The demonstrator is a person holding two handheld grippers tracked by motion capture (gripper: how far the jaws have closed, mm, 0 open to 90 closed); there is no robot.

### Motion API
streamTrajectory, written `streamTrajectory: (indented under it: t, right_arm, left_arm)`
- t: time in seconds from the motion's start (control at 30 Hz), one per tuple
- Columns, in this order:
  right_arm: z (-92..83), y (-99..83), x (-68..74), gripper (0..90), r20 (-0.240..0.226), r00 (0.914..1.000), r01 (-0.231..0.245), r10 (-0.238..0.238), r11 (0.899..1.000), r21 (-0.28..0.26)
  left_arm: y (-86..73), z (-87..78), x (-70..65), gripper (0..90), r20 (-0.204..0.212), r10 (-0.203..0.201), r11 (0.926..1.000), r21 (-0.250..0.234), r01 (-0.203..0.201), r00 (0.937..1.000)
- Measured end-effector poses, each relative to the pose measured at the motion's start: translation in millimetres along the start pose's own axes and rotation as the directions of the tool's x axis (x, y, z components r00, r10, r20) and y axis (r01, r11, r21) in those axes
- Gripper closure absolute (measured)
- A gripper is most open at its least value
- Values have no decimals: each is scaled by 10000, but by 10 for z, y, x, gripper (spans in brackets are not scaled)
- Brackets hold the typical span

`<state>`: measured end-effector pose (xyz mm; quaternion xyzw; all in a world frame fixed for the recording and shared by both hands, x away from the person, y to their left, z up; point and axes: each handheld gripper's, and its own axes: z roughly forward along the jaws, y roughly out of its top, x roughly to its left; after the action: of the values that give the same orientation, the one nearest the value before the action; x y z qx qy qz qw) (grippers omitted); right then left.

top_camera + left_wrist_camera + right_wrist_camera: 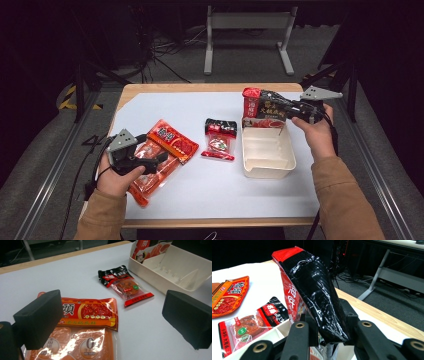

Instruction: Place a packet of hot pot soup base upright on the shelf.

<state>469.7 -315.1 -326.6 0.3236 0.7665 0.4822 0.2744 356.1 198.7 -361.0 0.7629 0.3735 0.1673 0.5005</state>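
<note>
Overall, the high view shows a table (150,90) under a white sheet. The right gripper (274,106), near the far right corner, is clenched on a red-and-black packet (257,106) held over the far end of a cream divided tray (268,167). A small red-and-black pouch (220,139) lies mid-surface, just left of the tray. The left gripper (159,159), near the left edge, hovers over a large orange packet (172,141).

In the left gripper view, the jaws stand wide apart, released, above the orange packet (88,312). The pouch (125,285) lies beyond, apart from the tray (160,281).

In the right gripper view, the jaws pinch the lower part of the red-and-black packet (314,292), which stands tilted. The tray's rim (275,328), the pouch (254,323) and the orange packet (229,296) lie to the left.
</note>
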Motion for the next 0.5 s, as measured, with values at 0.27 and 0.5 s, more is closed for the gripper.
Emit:
streamTrajectory:
  t: [0.27, 0.5]
  right_arm:
    - [-57, 7, 21, 604, -86, 9986, -516, 515, 9986, -98]
    - [-280, -3, 89, 477, 9, 9952, -981, 982, 9943, -419]
  left_arm:
    - [42, -16, 96, 21, 399, -320, 9995, -3, 320, 9987]
    - [71, -95, 167, 34, 572, -143, 9997, -177, 154, 9983]
